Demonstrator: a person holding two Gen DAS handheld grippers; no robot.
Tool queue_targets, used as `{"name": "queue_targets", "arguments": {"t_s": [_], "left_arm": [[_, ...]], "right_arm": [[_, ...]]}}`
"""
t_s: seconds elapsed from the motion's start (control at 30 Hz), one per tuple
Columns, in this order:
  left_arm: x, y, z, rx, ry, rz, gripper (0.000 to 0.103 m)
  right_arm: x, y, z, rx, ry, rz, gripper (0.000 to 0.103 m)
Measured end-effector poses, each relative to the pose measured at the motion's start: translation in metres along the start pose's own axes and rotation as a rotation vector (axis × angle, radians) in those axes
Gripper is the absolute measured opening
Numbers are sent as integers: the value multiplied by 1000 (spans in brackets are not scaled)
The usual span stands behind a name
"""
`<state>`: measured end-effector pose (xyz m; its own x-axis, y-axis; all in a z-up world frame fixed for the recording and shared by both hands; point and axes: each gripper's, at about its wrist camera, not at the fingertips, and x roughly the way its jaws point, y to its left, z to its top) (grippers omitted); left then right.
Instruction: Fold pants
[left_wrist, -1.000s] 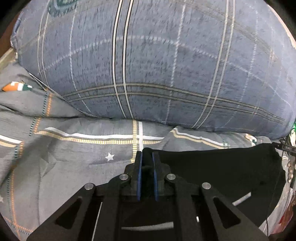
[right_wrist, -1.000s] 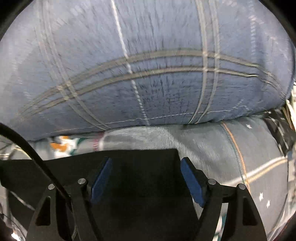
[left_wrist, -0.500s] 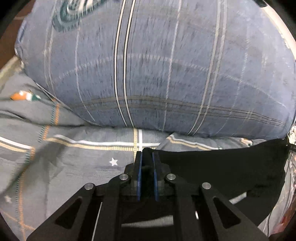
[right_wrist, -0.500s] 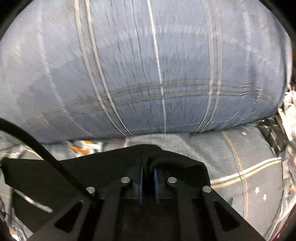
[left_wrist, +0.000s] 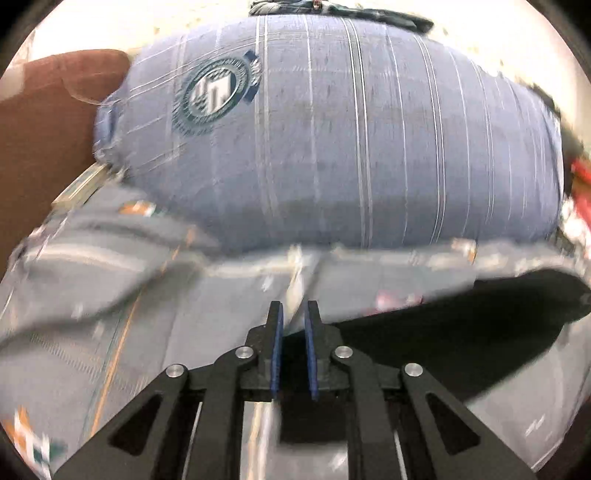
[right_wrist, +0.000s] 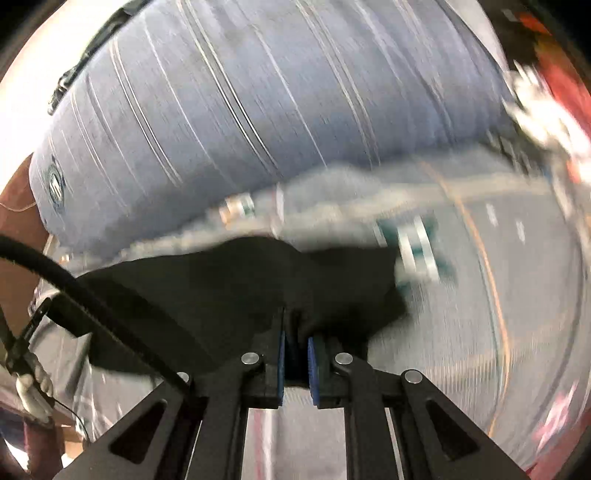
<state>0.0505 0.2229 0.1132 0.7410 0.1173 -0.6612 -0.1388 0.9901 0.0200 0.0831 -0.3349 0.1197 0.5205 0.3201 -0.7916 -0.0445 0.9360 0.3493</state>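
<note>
A home bedroom: a big blue plaid pillow (left_wrist: 332, 147) on a patterned grey bedsheet (left_wrist: 129, 314).

The pants (right_wrist: 236, 291) are plain black fabric, bunched and creased, not flat. In the right wrist view they spread from the lower left toward the centre, with one gathered fold rising into the middle foreground and a ragged edge trailing to the right. In the left wrist view the pants (left_wrist: 443, 347) form a dark band across the right side, its upper edge slanting upward toward the right. Motion blur softens their outline in both views.
</note>
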Motion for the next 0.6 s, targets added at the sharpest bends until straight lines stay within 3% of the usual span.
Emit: {"name": "queue_targets", "arguments": {"t_s": [0.13,0.2,0.27,0.33,0.37,0.47,0.6], "left_arm": [[-8,33,-69,-99,116,-3,13],[-18,57,-88,-206,143,-22,13],[-29,79,-97,-307,146,-56,19],[-34,92,-100,-386,149,-96,48],[-32,98,-100,-435,150,-129,53],[-16,99,-97,-550,186,-237,56],[13,68,-69,-494,218,-239,56]], "right_arm": [[21,-40,-59,44,107,-91,21],[18,-53,-70,86,97,-78,36],[10,-60,-72,119,58,-72,44],[2,-64,-72,145,19,-71,49],[-1,-65,-71,152,8,-74,53],[-4,-68,-71,185,-27,-72,58],[-9,-73,-70,225,-53,-17,58]]}}
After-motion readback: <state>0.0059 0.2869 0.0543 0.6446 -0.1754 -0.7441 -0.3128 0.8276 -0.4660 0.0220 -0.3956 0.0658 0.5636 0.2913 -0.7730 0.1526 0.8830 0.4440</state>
